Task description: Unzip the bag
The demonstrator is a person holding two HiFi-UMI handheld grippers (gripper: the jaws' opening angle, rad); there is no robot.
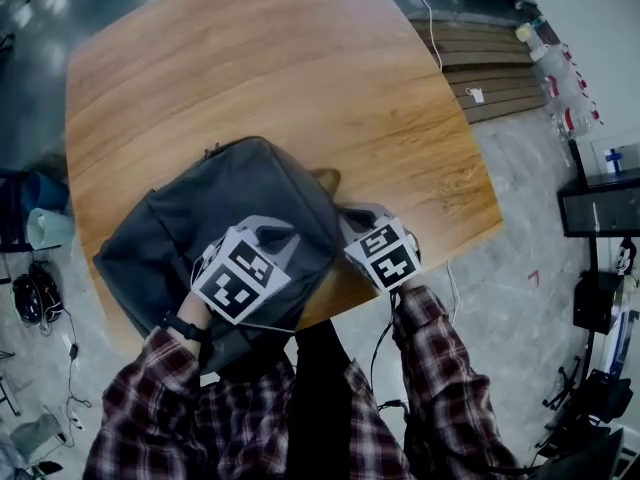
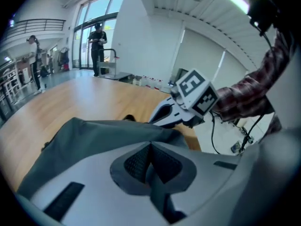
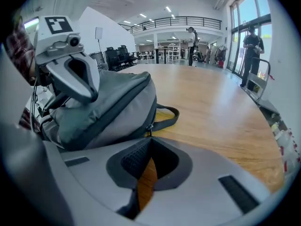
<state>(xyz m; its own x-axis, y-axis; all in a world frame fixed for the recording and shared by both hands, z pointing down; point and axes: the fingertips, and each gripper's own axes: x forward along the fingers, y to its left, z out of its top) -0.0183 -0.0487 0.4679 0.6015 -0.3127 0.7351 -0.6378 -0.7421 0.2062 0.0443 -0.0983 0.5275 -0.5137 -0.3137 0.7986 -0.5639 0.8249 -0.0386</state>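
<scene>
A wooden table (image 1: 250,58) in an open hall carries the grey bag (image 1: 240,198) at its near edge in the head view, with the left gripper (image 1: 272,233) on top and the right gripper (image 1: 347,213) just beside it. The left gripper view shows jaws closed against bag fabric; whether they pinch it is unclear. Only the right gripper view shows the zipper pull (image 3: 148,127), just ahead of closed, empty jaws. This looks like the approach; next, those 2 jaws must open and grasp the pull.

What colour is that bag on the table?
Dark grey; the bag shows best in the head view.
</scene>
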